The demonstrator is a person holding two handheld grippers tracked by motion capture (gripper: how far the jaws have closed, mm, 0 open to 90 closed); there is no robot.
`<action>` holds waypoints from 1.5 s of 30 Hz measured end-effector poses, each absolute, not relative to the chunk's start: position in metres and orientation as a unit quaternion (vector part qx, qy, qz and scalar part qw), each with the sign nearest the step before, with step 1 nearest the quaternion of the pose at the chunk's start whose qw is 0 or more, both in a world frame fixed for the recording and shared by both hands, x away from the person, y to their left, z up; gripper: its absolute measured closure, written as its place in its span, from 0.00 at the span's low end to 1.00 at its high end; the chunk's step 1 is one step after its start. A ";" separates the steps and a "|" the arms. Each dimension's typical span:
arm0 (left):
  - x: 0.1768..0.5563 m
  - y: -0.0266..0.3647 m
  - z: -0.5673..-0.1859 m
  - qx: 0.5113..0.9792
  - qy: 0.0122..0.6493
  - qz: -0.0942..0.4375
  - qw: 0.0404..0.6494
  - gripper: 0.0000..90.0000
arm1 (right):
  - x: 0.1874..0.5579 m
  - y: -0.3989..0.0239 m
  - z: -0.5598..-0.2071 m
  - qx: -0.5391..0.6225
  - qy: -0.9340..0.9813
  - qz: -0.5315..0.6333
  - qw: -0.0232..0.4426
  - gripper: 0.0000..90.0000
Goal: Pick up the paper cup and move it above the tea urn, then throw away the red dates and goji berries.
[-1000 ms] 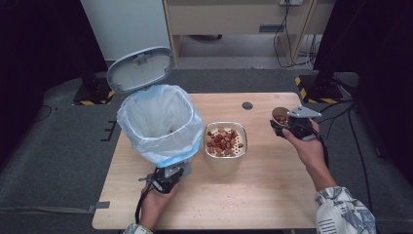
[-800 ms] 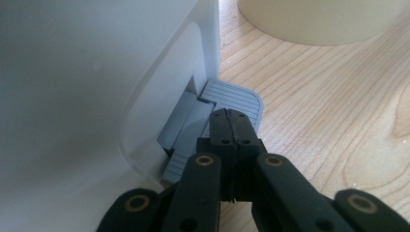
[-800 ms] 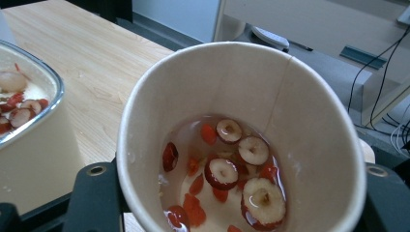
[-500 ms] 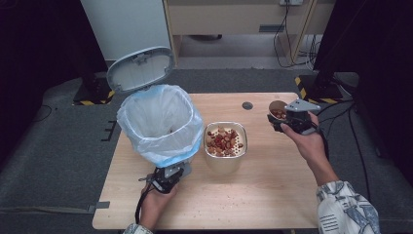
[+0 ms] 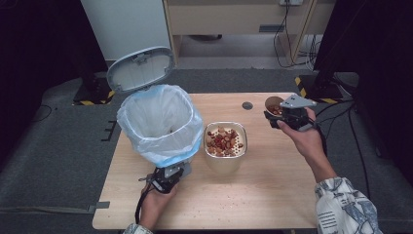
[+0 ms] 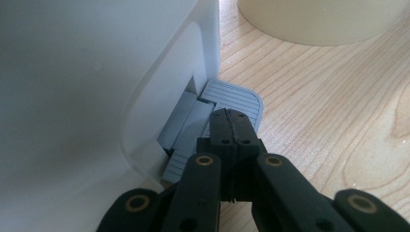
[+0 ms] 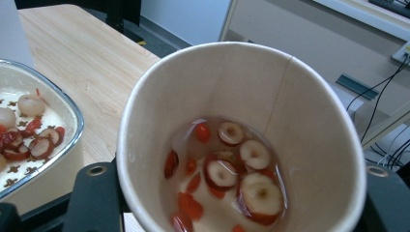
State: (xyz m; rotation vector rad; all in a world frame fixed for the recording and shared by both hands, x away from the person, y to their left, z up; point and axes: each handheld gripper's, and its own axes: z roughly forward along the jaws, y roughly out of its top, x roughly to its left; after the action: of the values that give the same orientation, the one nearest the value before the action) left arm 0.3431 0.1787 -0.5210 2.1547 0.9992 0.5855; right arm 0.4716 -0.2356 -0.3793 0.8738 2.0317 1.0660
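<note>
A: High view: the right gripper (image 5: 278, 118) at right of frame clamps a paper cup (image 5: 273, 105) over the table (image 5: 272, 195); the strainer bowl (image 5: 225, 141) is mid-frame, the lined bin (image 5: 160, 124) left.

B: Right gripper view adds the cup's liquid and red slices (image 7: 227, 169). Left gripper view: the left gripper (image 6: 231, 126), jaws shut, empty, presses the bin's pedal (image 6: 237, 96).
</note>
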 end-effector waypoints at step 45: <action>0.343 0.179 -0.521 0.828 0.384 0.223 0.341 1.00 | 0.477 -0.193 -0.348 0.276 0.796 0.417 0.342 0.39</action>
State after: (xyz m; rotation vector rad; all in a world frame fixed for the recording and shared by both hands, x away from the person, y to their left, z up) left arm 0.3433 0.1790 -0.5209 2.1543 1.0000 0.5809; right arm 0.4771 -0.1928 -0.3482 0.7184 2.0697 1.0834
